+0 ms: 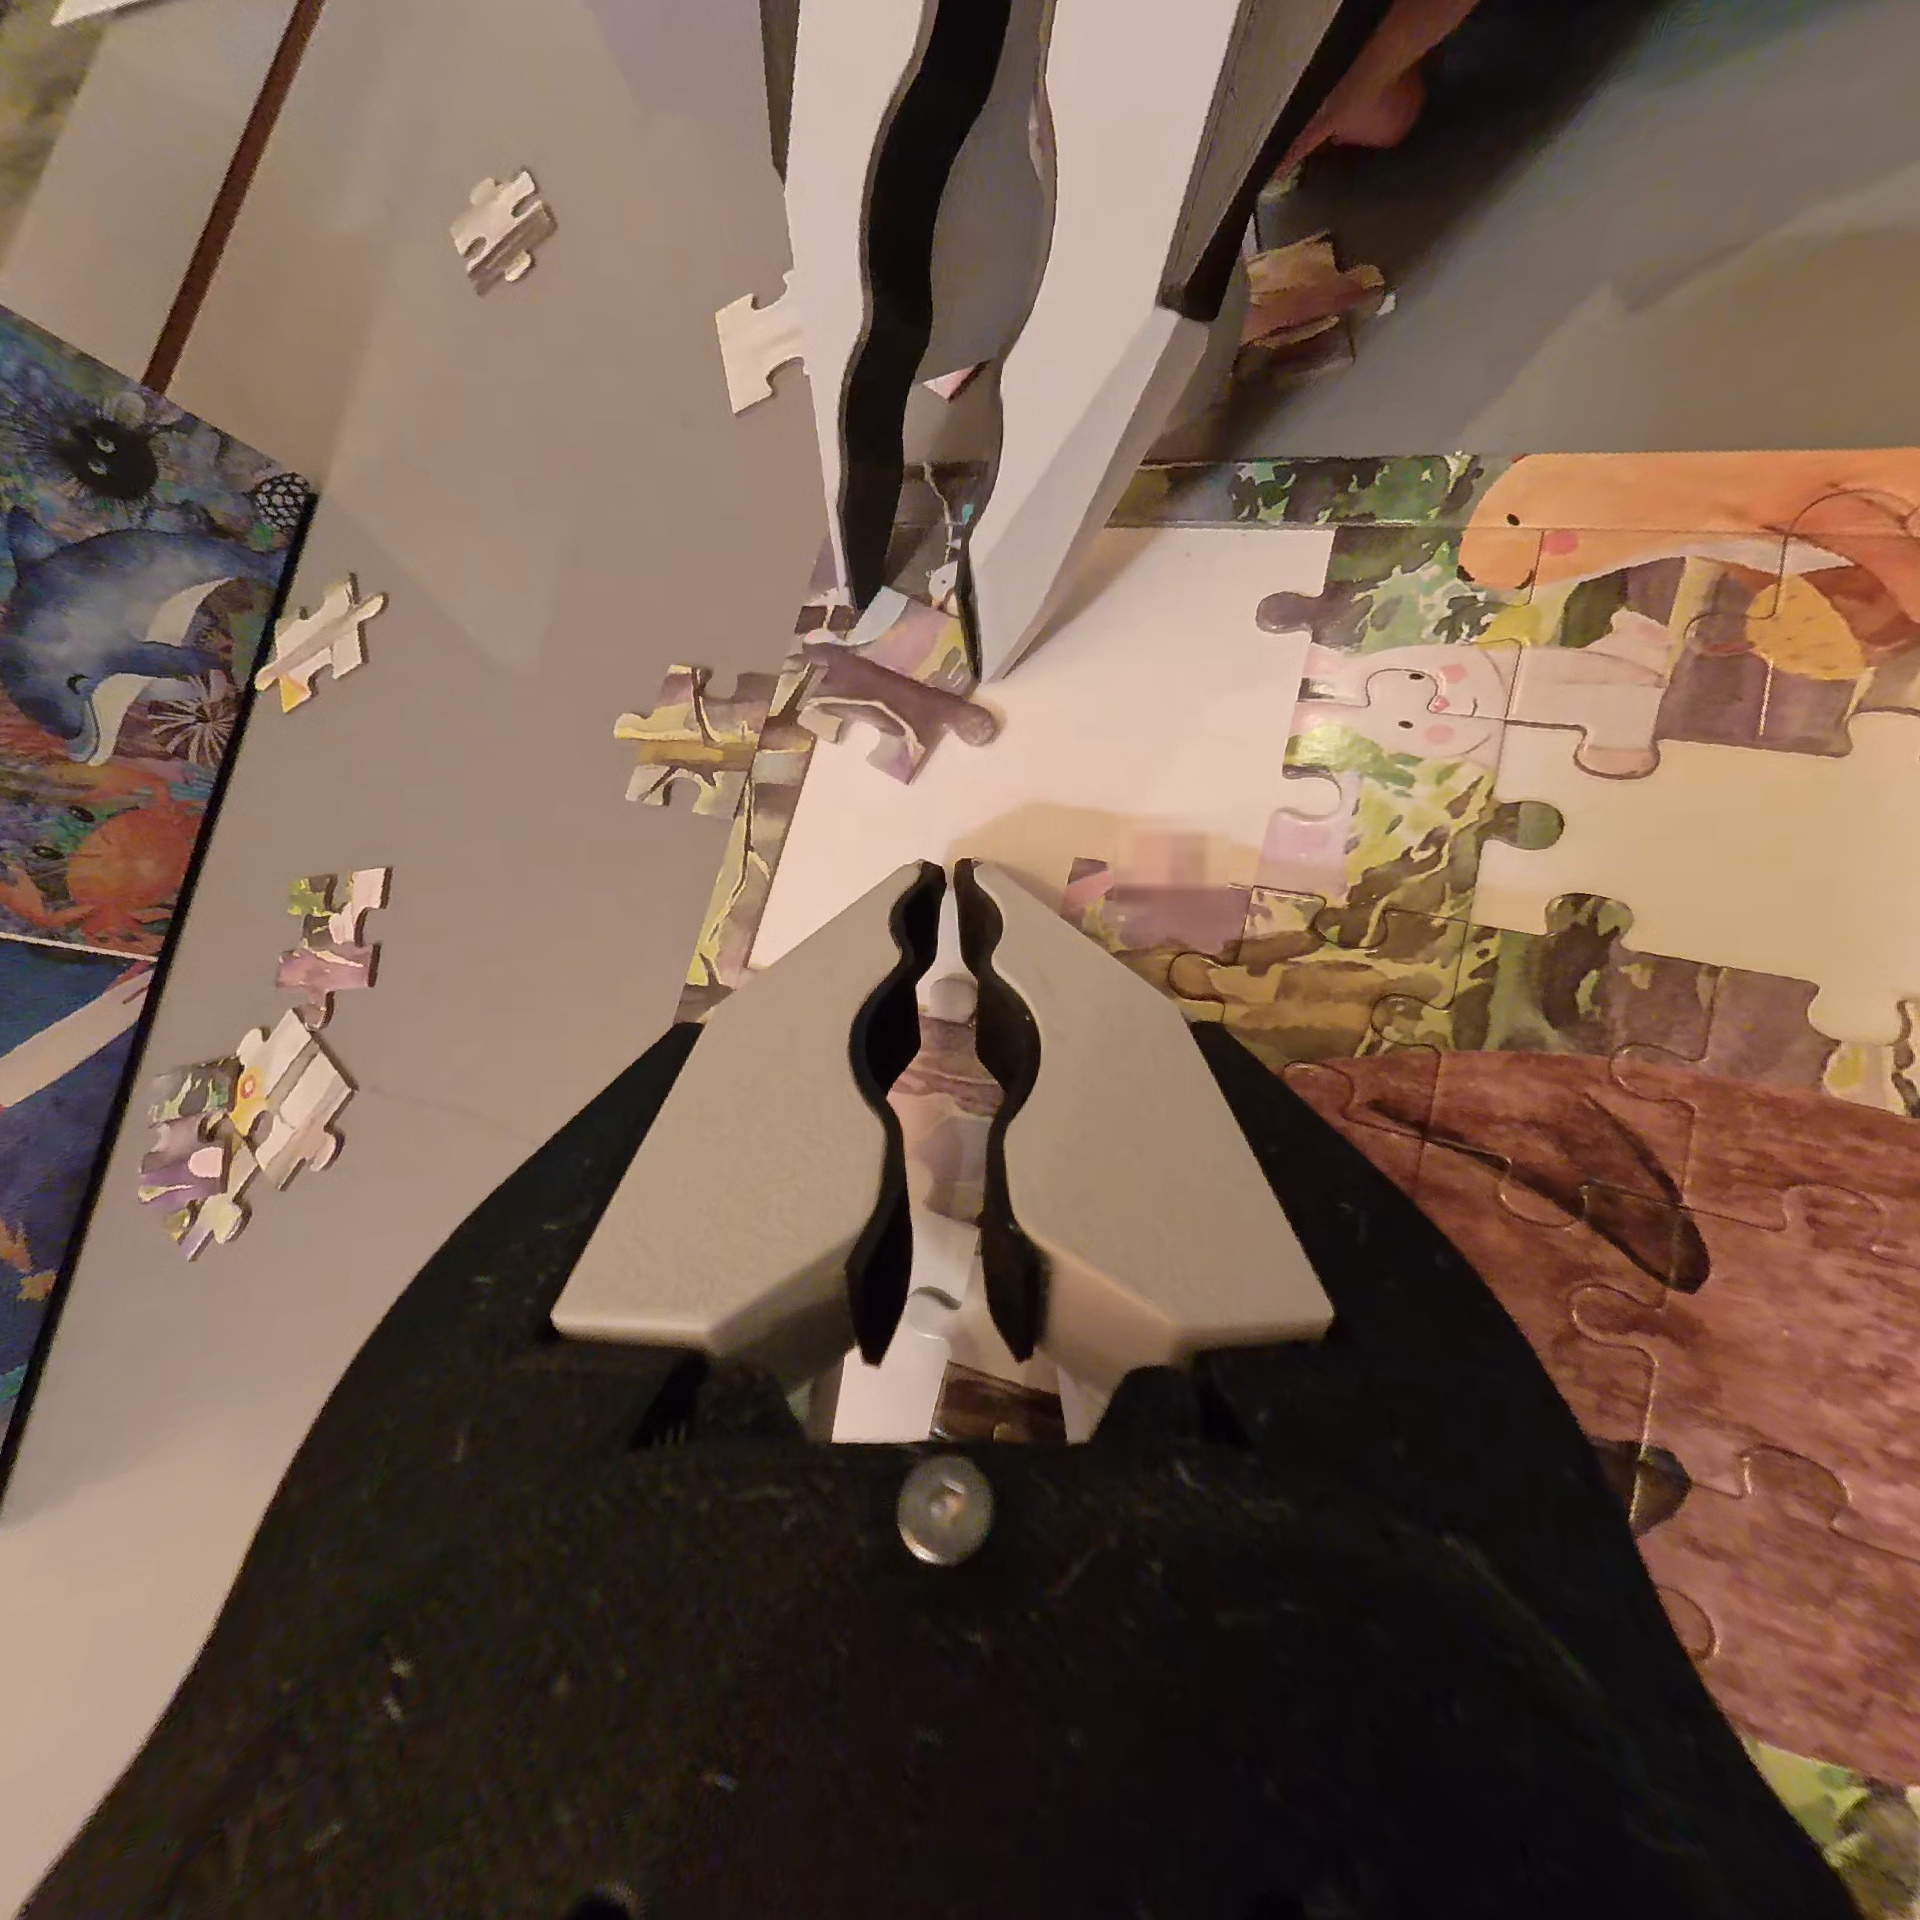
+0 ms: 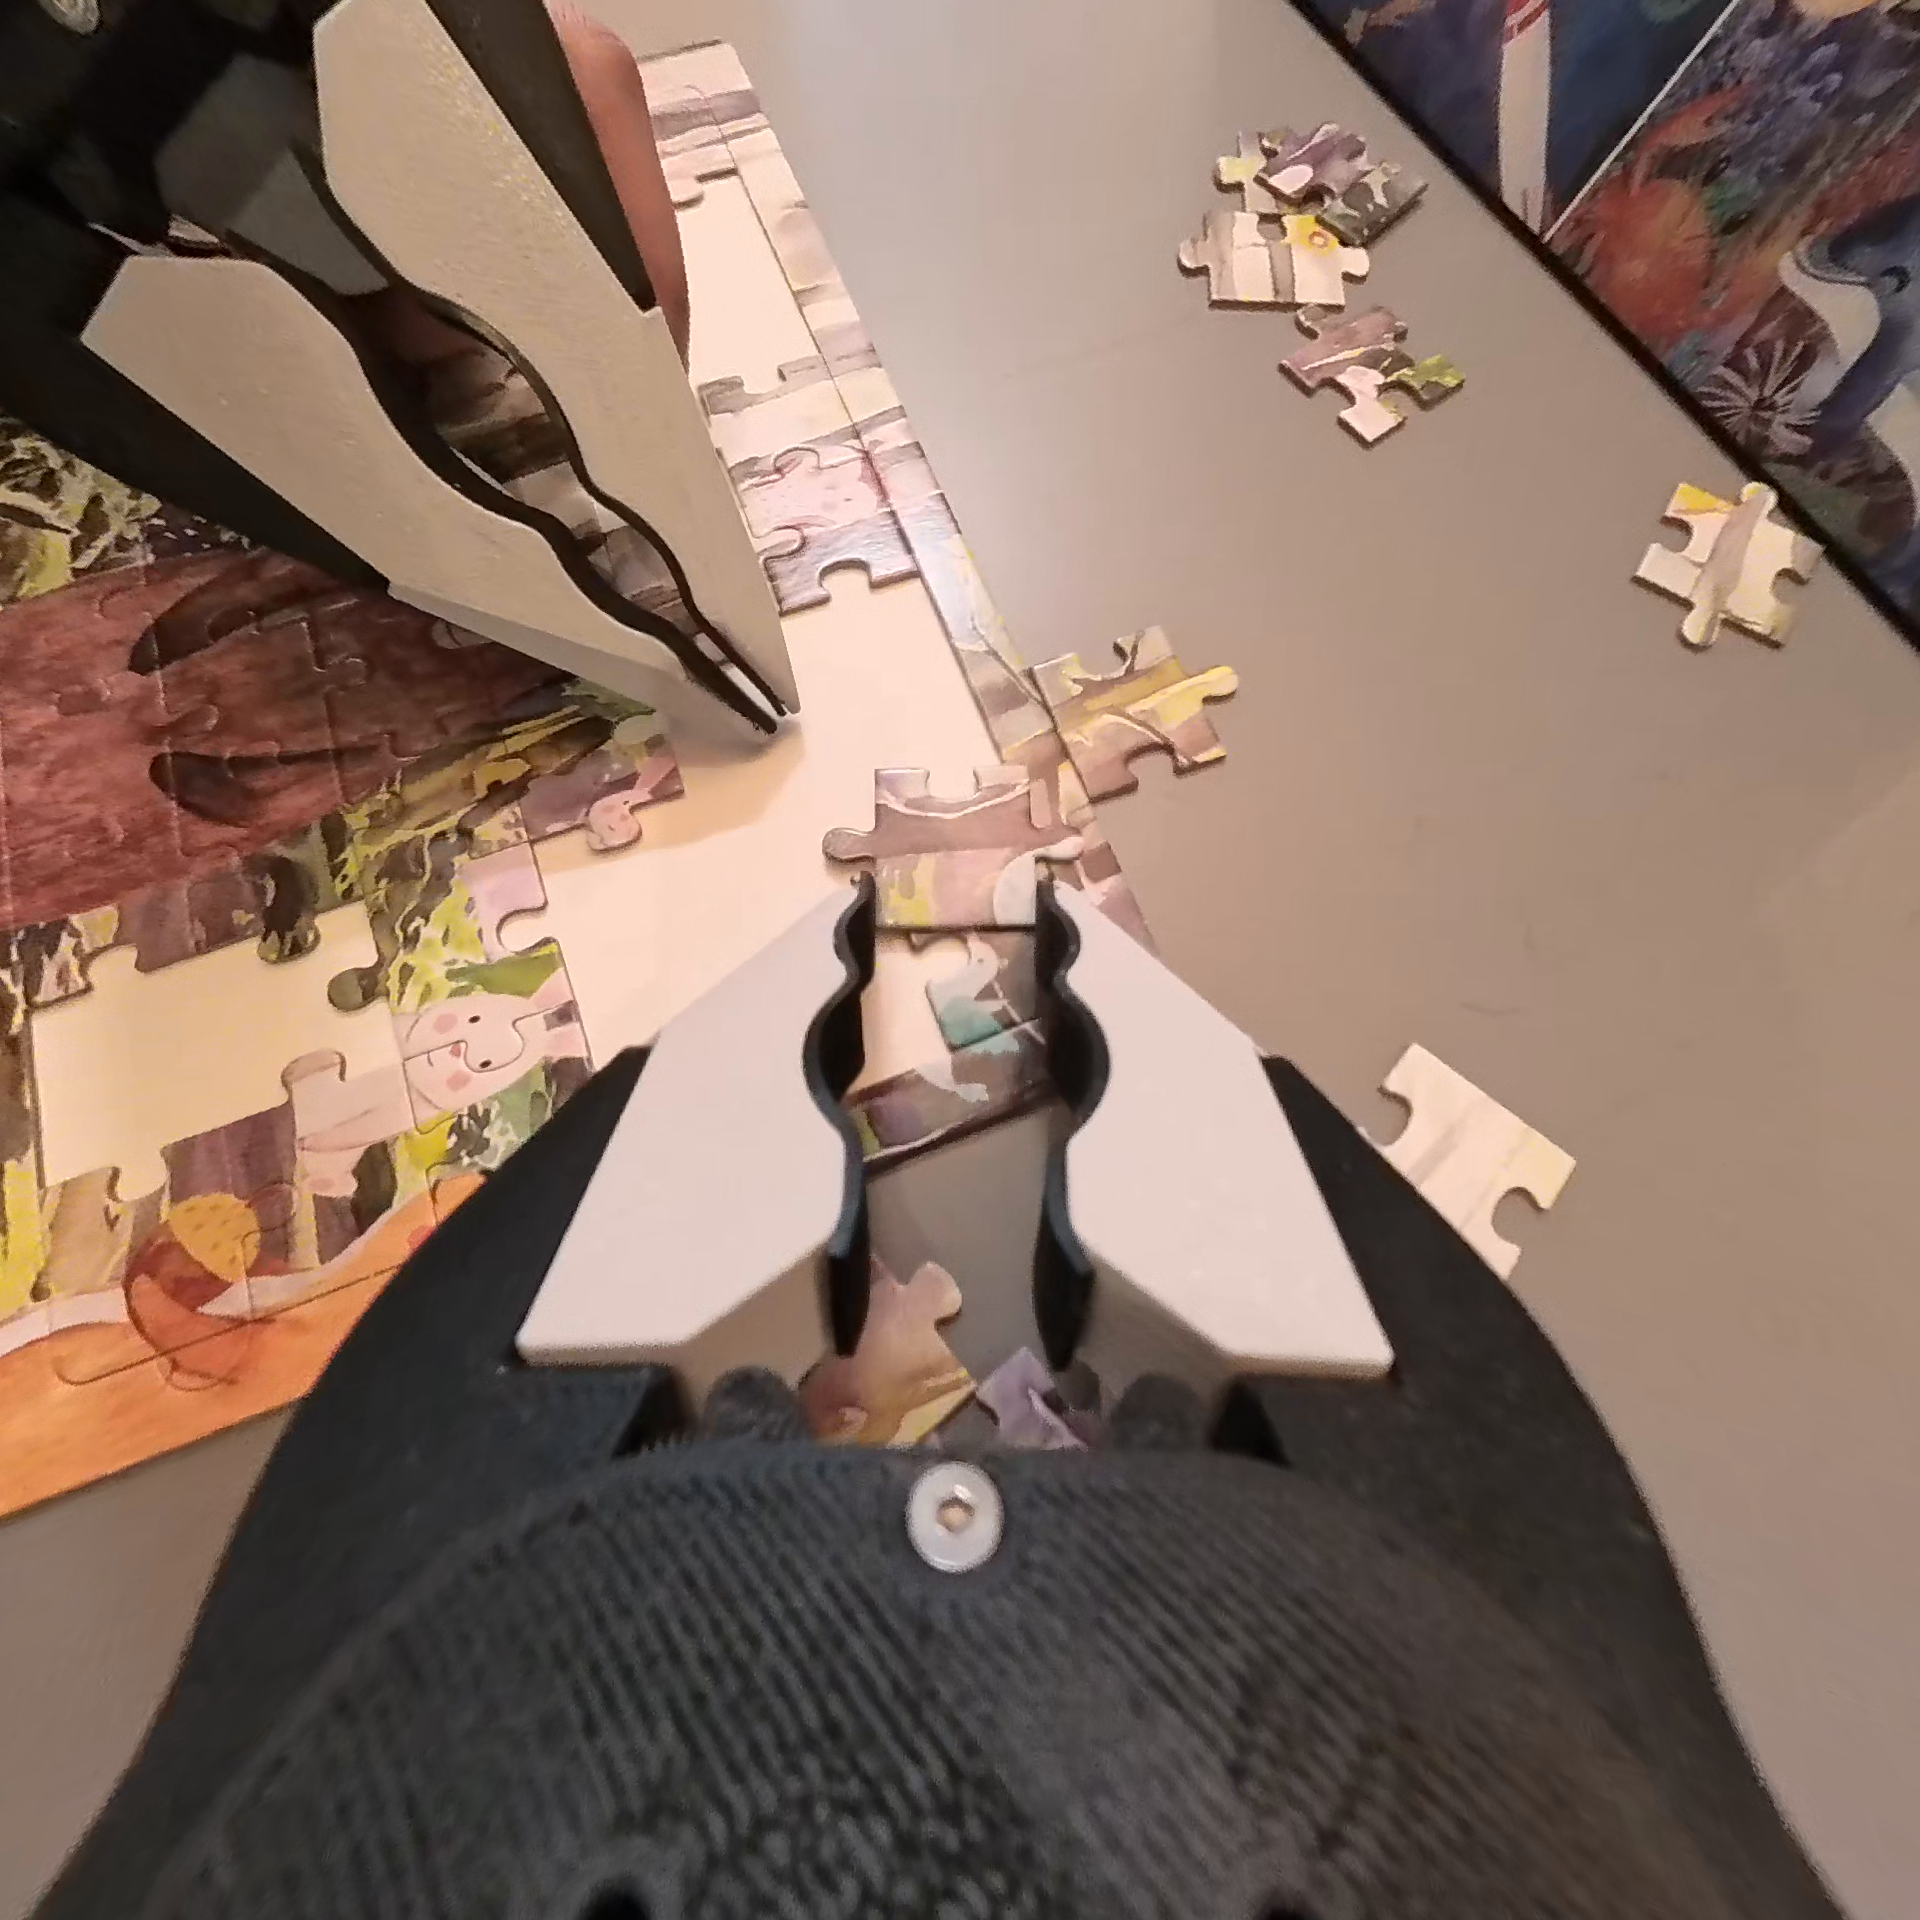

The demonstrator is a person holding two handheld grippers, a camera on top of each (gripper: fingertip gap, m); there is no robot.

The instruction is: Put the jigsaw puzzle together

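While the right gripper [image 2: 951, 894] stands with its jaws apart over the puzzle's border, a purple-grey jigsaw piece [image 2: 940, 831] is seen lying askew just past its tips, overlapping the strip of joined border pieces [image 2: 821, 416] instead of sitting flat in it. The piece is bracketed rather than clamped; whether the fingertips touch it cannot be told. The left gripper [image 1: 948, 873] is held with its jaws almost together and nothing between them, tips poised over the bare cream gap [image 1: 1132, 644] inside the half-built puzzle [image 1: 1558, 1195].

Trouble is judged most likely from the thin, stiff cardboard: if the tilted piece is pressed before its knobs line up, a tab may be bent or the joined border pushed out of line across the smooth grey tabletop [image 2: 1455, 935]. The slick wavy-edged black pads could also let so flat a piece slip or flip.

Farther out, matte printed pieces with rounded knobs and sockets are found scattered toward the table's edge: a yellow-green one [image 2: 1138, 722] touching the border, a white one [image 2: 1470, 1158], a small pile [image 2: 1299, 218]. A glossy, colourful box lid [image 1: 94, 675] lies along that edge.
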